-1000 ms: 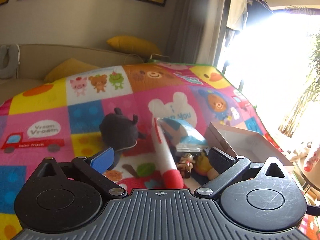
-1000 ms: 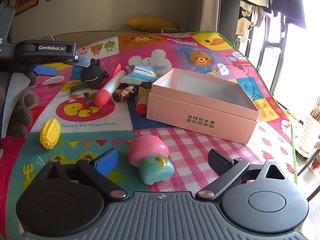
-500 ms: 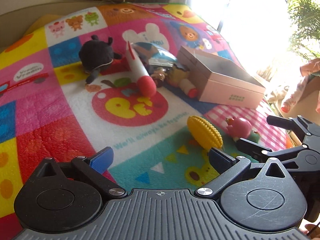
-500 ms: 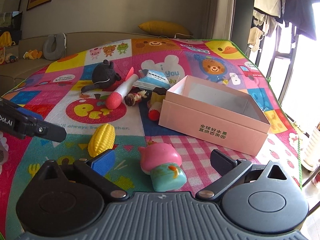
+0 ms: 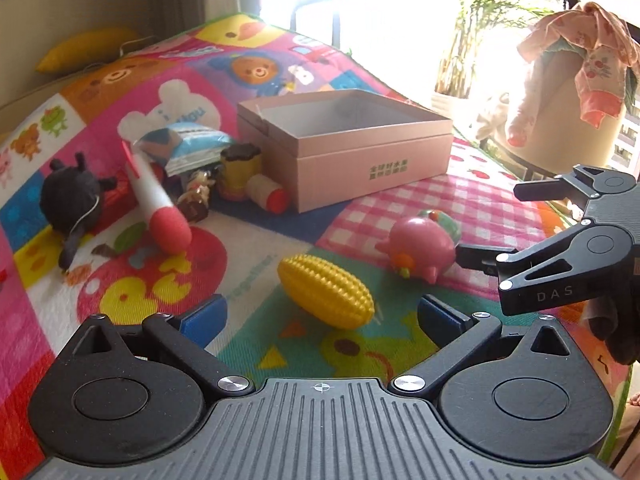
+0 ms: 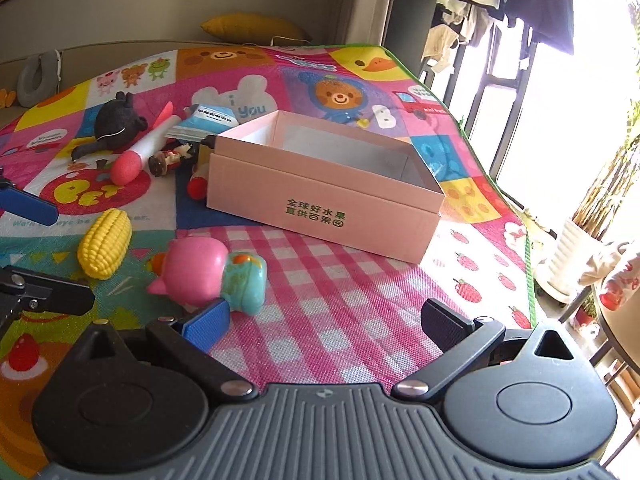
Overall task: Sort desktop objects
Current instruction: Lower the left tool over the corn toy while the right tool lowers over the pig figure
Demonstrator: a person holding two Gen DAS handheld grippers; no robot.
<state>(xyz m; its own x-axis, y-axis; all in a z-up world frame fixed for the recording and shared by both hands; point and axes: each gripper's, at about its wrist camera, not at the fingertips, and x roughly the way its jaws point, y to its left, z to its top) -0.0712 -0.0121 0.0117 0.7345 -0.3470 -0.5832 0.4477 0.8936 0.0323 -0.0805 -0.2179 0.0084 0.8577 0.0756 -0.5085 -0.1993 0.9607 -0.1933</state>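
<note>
Left claw (image 5: 322, 316) swung down from far toys; now low over corn toy (image 5: 326, 295), frame centre, jaws wide, empty. Right claw (image 6: 324, 322) wide, empty, beside pig toy (image 6: 208, 276). Pink box (image 5: 372, 160) upper centre, empty. Step: approach. Next: straddle corn, close, carry to box.

Left gripper (image 5: 322, 322) is held low over the mat's near edge, jaws spread wide, nothing between them. Right gripper (image 6: 326, 326) is held likewise, jaws wide apart and empty, toward the mat's near right corner.
</note>
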